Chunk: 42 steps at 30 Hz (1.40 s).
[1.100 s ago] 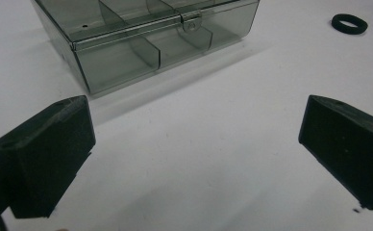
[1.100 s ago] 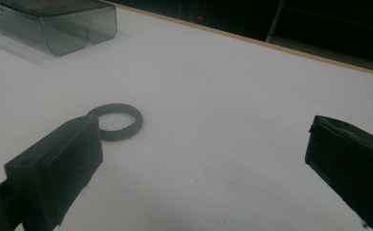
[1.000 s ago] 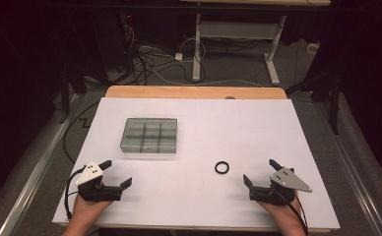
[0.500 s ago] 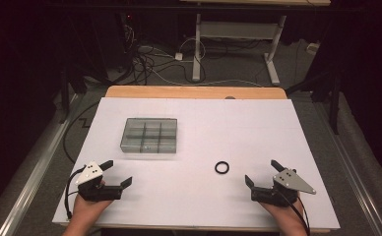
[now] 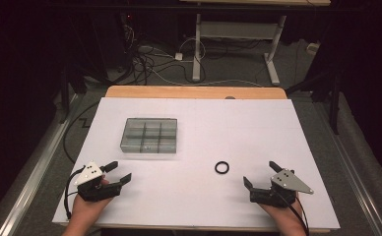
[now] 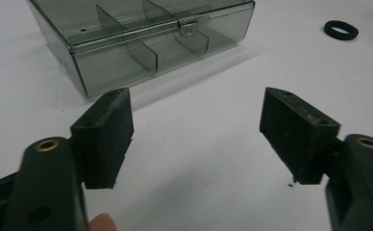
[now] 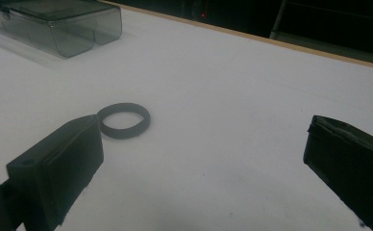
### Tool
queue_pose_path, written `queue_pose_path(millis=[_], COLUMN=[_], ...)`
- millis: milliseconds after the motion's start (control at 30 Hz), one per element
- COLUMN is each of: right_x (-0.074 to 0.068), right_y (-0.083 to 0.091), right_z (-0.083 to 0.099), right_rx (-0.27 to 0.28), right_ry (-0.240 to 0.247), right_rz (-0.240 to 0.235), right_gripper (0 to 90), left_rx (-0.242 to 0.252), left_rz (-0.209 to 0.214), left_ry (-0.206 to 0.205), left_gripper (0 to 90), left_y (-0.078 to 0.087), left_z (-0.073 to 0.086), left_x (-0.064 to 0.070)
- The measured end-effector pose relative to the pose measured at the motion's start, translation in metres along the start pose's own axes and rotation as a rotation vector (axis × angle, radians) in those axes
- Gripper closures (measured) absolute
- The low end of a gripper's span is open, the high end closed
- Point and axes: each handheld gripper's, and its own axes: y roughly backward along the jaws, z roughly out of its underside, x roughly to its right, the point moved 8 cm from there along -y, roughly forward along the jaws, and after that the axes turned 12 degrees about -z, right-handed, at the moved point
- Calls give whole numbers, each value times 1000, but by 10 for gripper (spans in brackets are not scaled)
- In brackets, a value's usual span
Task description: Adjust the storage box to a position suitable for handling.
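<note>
At the white bench [image 5: 258, 128], my right hand-held gripper [image 5: 259, 177] rests with jaws spread wide and empty, near the small black ring [image 5: 222, 167] lying flat between the box and that hand. My left hand-held gripper [image 5: 118, 170], equally wide and empty, sits just short of the smoky clear compartment box [image 5: 149, 134], whose lid looks latched. The ring appears light and rubbery, likely to slide on the smooth sheet; I judge pinching across its rim safest. What the box's compartments hold is hard to make out through the tinted plastic.
</note>
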Motion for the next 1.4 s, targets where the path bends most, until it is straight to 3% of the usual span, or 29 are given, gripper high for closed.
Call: queue_pose_path(millis=[200,533,933,1200,1333,1400], right_x=[-2,-6,-7,-6,-7,-7], right_y=[-1,0,-2,-1,-2,-2], right_z=[0,-1,0,-1,-1,-1], right_rx=[-2,-1,-10,-3,-6,-5], right_ry=[-1,9,5,-14,-19,-20], right_rz=[-8,-16,-33,-48,-58,-57], right_gripper=[15,20,59,59,58,57], left_rx=[-19,-20,-37,-48,-63,-72], left_rz=[-38,-31,-28,-20,-9,-25], left_ry=[-5,13,31,47,50,58], left_gripper=[410,621,795,877,877,877], left_y=[-2,-2,-3,-4,-5,-3], left_z=[1,1,1,1,1,1], left_x=[0,-2,-3,-4,-5,-12])
